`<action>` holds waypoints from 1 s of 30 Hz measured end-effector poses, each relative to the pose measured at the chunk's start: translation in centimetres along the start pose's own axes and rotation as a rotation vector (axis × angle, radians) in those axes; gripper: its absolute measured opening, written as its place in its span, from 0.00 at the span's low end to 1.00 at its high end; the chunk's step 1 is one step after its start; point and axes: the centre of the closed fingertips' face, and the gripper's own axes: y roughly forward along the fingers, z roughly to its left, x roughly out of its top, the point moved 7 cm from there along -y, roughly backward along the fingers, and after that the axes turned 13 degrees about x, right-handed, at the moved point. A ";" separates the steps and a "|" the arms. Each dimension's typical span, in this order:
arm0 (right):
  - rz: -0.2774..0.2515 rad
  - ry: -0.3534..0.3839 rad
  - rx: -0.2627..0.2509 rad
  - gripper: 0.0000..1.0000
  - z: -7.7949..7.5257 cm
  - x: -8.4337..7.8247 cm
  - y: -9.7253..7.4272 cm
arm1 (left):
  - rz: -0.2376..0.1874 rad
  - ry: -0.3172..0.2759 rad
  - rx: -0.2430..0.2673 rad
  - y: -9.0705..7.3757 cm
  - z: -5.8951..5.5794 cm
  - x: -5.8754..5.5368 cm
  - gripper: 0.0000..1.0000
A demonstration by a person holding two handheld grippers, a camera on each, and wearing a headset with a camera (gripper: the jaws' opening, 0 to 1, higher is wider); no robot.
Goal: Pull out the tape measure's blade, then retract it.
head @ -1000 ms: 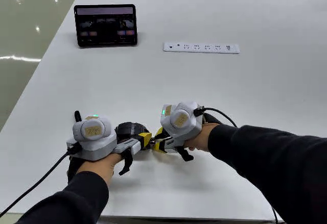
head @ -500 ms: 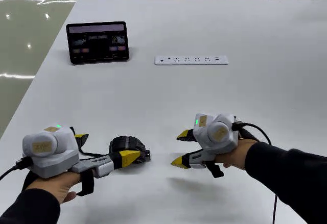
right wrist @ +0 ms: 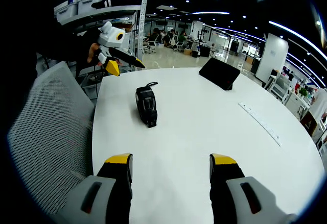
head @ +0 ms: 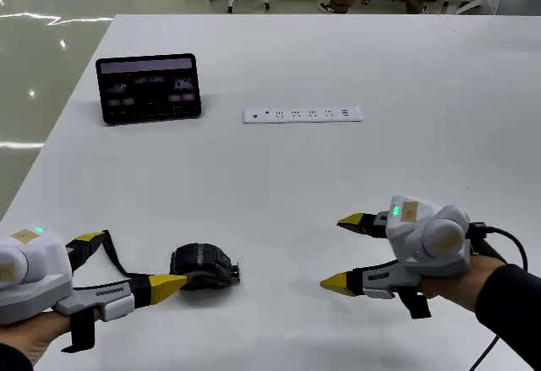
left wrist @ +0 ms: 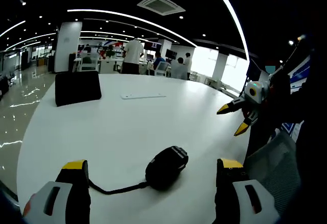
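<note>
Head view, tape measure (head: 203, 265): it lies alone on the white table (head: 338, 177); the case is black and no blade is out.
Head view, left gripper (head: 127, 261): the jaws are wide apart and hold nothing. One yellow tip is just beside the case, and I cannot tell if it touches.
Head view, right gripper (head: 342, 251): the jaws are apart and empty, well away from the case.
Head view, change: one second ago both grippers met at the case; since then they have drawn off to the two sides. I judge that the blade is back inside and the task is about finished.
Left gripper view, tape measure (left wrist: 166, 167): it sits between the two spread jaws, not clamped, and its black strap (left wrist: 117, 188) trails toward one jaw.
Right gripper view, tape measure (right wrist: 146, 103): it is far ahead of the parted jaws, with the left gripper (right wrist: 125, 66) beyond it.
Writing: the tablet (head: 149, 88) screen and the power strip (head: 303, 115) marks are too small to read; no brand is legible on the case.
</note>
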 end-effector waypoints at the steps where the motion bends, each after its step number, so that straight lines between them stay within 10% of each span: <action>1: -0.004 0.004 -0.013 0.58 -0.1 -0.3 -0.6 | 0.000 0.010 -0.001 -0.1 0.1 -0.1 1.00; 30: -0.014 0.206 -0.206 0.80 2.3 -9.8 -10.0 | 0.085 0.085 0.030 -4.5 2.6 -3.0 1.00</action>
